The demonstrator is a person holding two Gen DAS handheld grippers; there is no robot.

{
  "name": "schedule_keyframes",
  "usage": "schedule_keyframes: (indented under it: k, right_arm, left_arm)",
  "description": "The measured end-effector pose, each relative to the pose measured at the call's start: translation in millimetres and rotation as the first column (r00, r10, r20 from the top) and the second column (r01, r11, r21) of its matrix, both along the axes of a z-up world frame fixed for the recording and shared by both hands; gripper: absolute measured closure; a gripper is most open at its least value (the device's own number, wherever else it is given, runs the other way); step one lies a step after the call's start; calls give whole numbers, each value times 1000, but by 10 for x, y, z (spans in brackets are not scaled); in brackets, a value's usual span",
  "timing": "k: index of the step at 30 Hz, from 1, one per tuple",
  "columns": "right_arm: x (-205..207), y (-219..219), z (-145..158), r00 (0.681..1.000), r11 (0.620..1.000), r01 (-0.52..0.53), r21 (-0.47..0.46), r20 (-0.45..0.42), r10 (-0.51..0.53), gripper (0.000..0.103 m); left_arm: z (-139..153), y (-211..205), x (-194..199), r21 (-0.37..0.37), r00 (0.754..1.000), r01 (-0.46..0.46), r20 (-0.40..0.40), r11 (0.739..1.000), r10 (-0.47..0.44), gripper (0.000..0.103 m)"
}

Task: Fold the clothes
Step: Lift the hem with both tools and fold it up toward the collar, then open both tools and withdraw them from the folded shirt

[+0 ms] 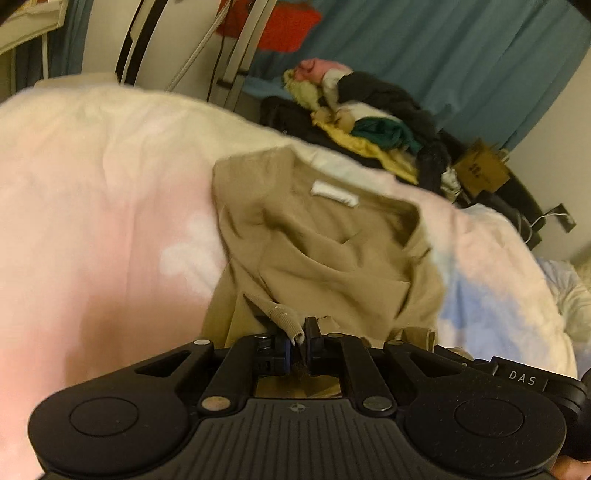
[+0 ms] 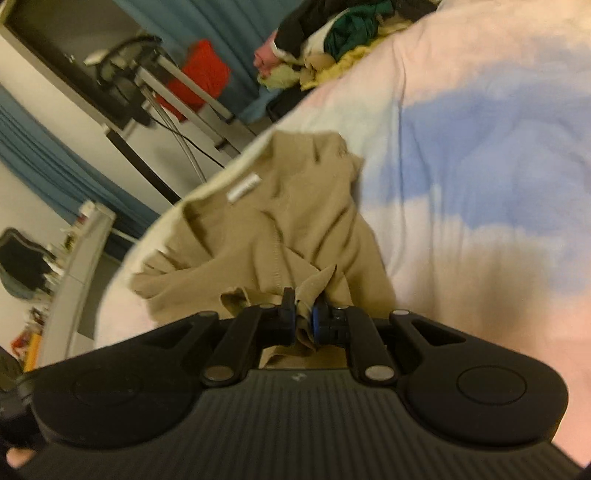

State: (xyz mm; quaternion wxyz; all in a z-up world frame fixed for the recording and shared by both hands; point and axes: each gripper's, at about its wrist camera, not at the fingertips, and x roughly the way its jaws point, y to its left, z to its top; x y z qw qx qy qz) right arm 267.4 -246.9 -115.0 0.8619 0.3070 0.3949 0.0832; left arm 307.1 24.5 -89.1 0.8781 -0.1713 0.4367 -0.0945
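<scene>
Pinching the tan shirt [image 1: 325,251] just ahead: left tool [image 1: 299,334], right tool [image 2: 304,310], both clamped.

Dim, warm yellowish indoor lighting in both views. Soft throughout with motion blur, strongest toward the edges. Strong fisheye bending at the borders. Faint shadow on the bedding [image 2: 498,295] near the right gripper [image 2: 303,314].

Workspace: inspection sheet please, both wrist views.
Surface: pink, white and blue blanket, soft, wrinkled.
Job's things: tan garment crumpled on blanket, white neck label facing up.
Clutter: pile of unfolded clothes beyond the blanket; cardboard box.
Grippers: left claw and right claw each shut on tan fabric.
Cables: dark cord hanging at the wall.
Surroundings: teal curtain, red item.
</scene>
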Motion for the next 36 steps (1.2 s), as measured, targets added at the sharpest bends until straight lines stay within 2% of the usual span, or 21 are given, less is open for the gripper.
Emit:
schedule_keyframes:
  k: [2,6,7,8,9,10,11,12,13,14,15,20,24,27,32,36]
  right_arm:
    - [12,22,-61,1000,1000,-14,-11,3,14,91]
    - [-31,56,12,999,998,-41,-47,21,42,89]
    - [-62,69,64,998,997,-48,-63,27,49,88]
    - [-99,83,122,998,995,-55,-81,32,57,87]
    - [-164,89,199,997,994,-56,-98,45,61,82]
    - [-242,93,286,996,992,-55,-113,61,62,67]
    - [-320,96,372,995,990,-53,-128,77,63,57]
    - [-419,94,468,993,989,-48,-143,103,63,39]
    - [-527,90,568,989,987,-40,-157,132,61,29]
    - [-642,90,670,985,984,-31,-175,160,59,27]
    - [-762,92,774,981,981,-20,-195,186,58,24]
    - [-1407,107,1209,954,968,-5,-251,290,80,23]
    - [-1928,127,1429,931,961,9,-275,354,93,23]
    - [-2244,186,1491,908,954,8,-300,402,119,23]
    - [-2608,307,1407,870,943,21,-333,470,147,23]
    - [-2645,338,1220,869,952,7,-306,473,145,23]
  left_arm:
    - [-77,-13,16,18,1000,12,9,1000,-12,92]
    - [6,-95,-85,93,997,49,63,994,-55,90]
    - [59,-120,-131,113,995,54,72,992,-62,82]
    - [134,-142,-199,131,994,56,84,990,-67,68]
    - [212,-158,-270,143,993,53,101,988,-68,60]
    - [304,-166,-366,148,990,53,124,988,-71,49]
    - [405,-176,-475,154,985,52,154,987,-76,44]
    - [502,-196,-585,166,980,51,180,985,-82,40]
    - [596,-216,-695,182,976,49,201,982,-86,30]
    - [694,-236,-813,201,972,41,217,979,-86,19]
    - [790,-253,-934,217,968,34,235,976,-86,16]
    - [1214,-247,-1609,233,938,25,331,972,-103,2]
    - [1410,-242,-2196,289,894,1,428,957,-130,0]
    - [1432,-246,-2591,323,864,-15,480,946,-150,0]
    - [1246,-212,-2903,322,847,-28,510,946,-149,0]
    - [1036,-186,-2953,314,847,-40,514,948,-135,0]
